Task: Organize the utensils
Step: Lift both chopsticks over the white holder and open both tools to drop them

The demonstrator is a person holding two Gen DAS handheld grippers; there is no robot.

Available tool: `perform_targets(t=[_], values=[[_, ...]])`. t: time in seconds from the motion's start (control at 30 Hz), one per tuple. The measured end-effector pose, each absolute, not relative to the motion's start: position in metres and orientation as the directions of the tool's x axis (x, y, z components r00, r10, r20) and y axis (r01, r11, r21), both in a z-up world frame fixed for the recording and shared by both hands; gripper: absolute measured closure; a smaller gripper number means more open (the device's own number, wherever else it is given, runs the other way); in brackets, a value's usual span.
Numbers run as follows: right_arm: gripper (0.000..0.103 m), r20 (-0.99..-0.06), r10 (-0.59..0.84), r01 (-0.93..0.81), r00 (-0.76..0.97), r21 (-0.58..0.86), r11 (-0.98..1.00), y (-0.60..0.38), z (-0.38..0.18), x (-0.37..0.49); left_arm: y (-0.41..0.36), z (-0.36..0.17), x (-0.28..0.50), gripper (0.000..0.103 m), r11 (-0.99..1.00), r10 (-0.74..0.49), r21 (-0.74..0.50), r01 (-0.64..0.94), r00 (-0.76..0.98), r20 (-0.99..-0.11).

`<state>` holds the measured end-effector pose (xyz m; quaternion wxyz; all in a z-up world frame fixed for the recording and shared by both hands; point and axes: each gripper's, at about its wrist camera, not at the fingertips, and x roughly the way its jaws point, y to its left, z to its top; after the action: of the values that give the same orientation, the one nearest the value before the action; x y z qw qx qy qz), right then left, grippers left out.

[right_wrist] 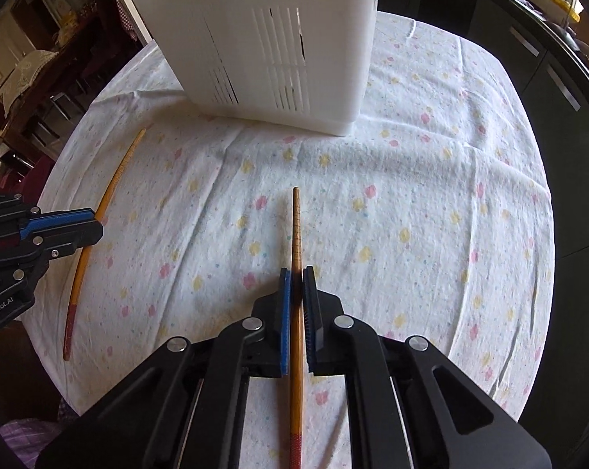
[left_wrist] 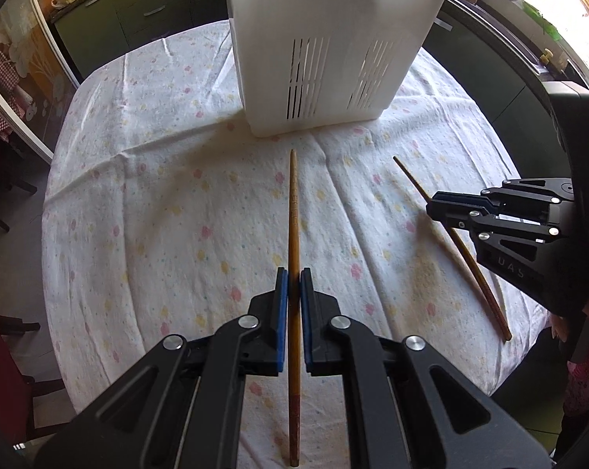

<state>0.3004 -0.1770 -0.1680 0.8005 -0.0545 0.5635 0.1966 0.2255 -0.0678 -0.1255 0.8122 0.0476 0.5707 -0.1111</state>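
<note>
A wooden chopstick [left_wrist: 293,234] is held tight by the left gripper [left_wrist: 293,285], between its blue pads. A second chopstick [right_wrist: 297,242] is held the same way by the right gripper [right_wrist: 297,287]. Both sticks point toward the white basket [left_wrist: 325,51], which stands on the flowered cloth [left_wrist: 169,203] of the desk, near its far edge. Only the left view shows sticks poking out of the basket's top. Only the right view shows the red end of the left stick [right_wrist: 99,215] from the side.
</note>
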Motion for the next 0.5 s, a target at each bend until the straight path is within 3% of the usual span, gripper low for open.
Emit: perform_targets(t=[0.5], values=[[0.096, -0.78, 0.405, -0.418, 0.477, 0.204, 0.885, -0.211, -0.058, 0.243, -0.059, -0.053, 0.196, 0.097, 0.959, -0.19, -0.068, 0.275, 0.445, -0.875]])
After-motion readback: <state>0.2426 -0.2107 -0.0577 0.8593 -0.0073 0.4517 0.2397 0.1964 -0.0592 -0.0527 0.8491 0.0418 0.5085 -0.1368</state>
